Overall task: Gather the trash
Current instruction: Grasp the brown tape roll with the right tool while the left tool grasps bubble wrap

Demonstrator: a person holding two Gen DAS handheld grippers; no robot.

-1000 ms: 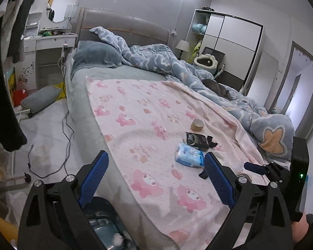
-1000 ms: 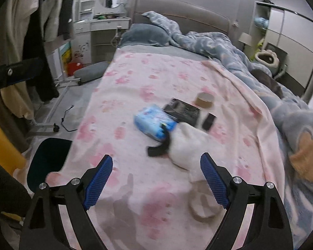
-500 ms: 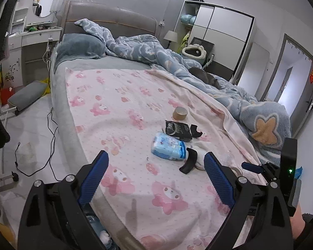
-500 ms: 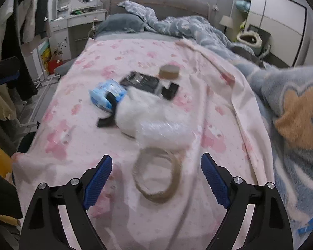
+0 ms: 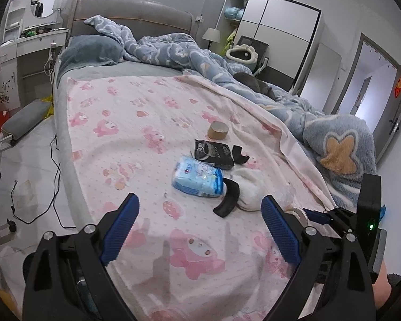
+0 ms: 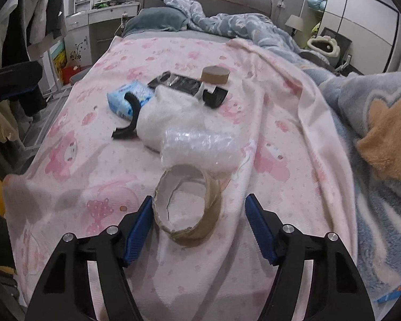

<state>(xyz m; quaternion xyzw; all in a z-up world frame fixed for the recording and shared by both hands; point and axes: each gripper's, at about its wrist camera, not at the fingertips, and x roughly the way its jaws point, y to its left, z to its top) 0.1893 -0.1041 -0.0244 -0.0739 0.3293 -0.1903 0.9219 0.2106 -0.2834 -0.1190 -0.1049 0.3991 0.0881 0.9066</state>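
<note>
Trash lies on a pink printed blanket [image 6: 99,187] on the bed. A torn cardboard tape ring [image 6: 187,203] sits between the open jaws of my right gripper [image 6: 199,224]; the left pad [image 6: 139,227] is close beside its rim. Behind it lie clear crumpled plastic [image 6: 200,144], white wadding [image 6: 168,112], a curved black strip [image 6: 128,123], a blue tissue pack [image 6: 125,99], a black packet [image 6: 179,83] and a small tape roll [image 6: 215,75]. My left gripper [image 5: 200,224] is open and empty, short of the blue pack [image 5: 197,179] and black strip [image 5: 228,198].
A blue fleece duvet [image 5: 334,144] is heaped along the bed's right side. A grey pillow [image 5: 91,50] lies at the headboard. The floor on the left holds a black cable [image 5: 53,165] and a grey cushion [image 5: 24,120]. Clothes hang at the left [image 6: 18,26].
Both grippers have moved forward over the bed. The right gripper has come down around the cardboard ring, which now lies between its jaws. The left view has swung from floor to blanket.
</note>
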